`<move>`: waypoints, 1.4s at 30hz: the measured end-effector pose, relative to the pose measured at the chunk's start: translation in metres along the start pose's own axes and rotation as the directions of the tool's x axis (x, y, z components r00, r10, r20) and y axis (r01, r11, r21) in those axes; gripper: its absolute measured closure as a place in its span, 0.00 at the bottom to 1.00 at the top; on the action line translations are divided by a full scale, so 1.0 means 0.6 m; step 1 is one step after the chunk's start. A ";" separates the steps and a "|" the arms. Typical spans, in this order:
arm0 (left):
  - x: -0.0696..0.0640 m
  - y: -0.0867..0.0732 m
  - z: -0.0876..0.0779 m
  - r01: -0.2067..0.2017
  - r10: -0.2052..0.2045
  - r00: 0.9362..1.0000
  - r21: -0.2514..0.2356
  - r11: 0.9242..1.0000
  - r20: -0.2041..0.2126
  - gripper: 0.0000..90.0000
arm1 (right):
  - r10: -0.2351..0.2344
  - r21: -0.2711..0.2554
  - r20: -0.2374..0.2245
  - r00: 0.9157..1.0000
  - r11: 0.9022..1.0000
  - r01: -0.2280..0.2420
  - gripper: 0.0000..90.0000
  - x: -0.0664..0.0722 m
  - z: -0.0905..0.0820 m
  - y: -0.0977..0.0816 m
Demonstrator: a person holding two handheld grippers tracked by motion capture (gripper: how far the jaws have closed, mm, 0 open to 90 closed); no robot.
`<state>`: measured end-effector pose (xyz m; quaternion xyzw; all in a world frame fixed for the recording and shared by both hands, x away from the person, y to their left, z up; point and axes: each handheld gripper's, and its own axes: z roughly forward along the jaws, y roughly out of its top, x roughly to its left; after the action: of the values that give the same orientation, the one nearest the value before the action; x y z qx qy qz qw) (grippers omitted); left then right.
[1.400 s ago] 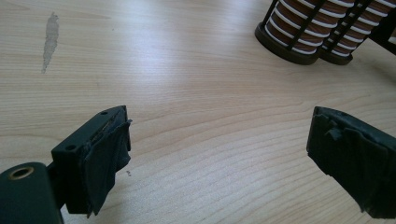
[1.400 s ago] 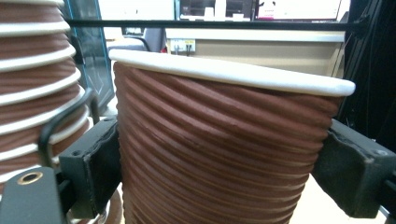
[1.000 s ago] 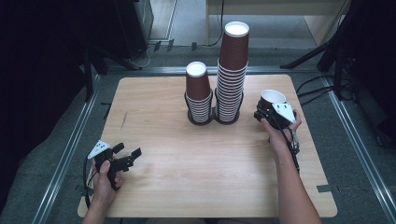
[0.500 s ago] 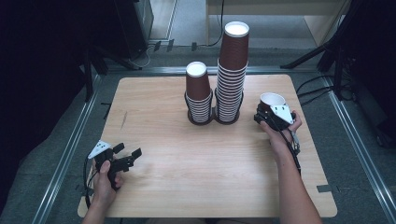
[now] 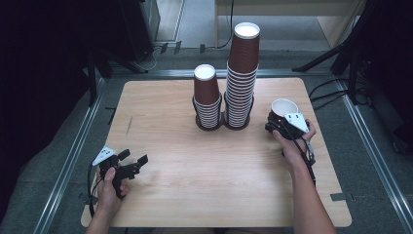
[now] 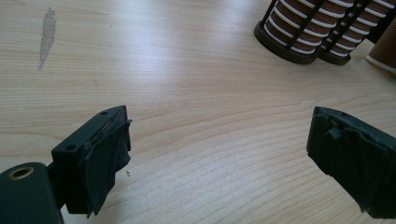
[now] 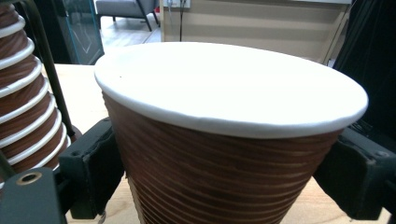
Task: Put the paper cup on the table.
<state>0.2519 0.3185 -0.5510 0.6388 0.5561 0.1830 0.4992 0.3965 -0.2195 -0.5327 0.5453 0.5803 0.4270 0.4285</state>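
Observation:
A single brown ribbed paper cup [image 5: 284, 105] with a white rim stands mouth-up at the right of the wooden table [image 5: 204, 185]. My right gripper [image 5: 279, 118] is shut on it. In the right gripper view the cup [image 7: 224, 102] is large, and both black jaws of the right gripper [image 7: 224, 177] press its sides. My left gripper [image 5: 135, 157] rests near the front left edge. In its own view the left gripper [image 6: 219, 140] is open over bare wood.
Two stacks of upside-down brown cups stand in black wire holders at the table's middle back: a short stack [image 5: 207, 97] and a taller stack [image 5: 242, 73] just left of the held cup. Metal rails run along both table sides.
The right gripper and its cup have shifted slightly toward the near side. The left gripper has stayed where it was.

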 end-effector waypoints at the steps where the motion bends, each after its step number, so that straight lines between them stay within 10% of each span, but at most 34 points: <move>1: 0.000 0.000 0.000 0.000 0.000 1.000 0.000 1.000 0.000 0.07 | 0.000 0.000 0.000 1.000 1.000 0.000 0.12 0.000 0.000 0.000; 42: 0.000 0.000 0.000 -0.003 0.003 1.000 0.003 1.000 -0.009 0.07 | 0.014 -0.058 -0.064 0.998 0.998 -0.018 0.00 -0.016 -0.111 0.011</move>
<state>0.2518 0.3184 -0.5510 0.6396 0.5577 0.1856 0.4955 0.3346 -0.2309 -0.5081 0.5233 0.5764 0.4645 0.4222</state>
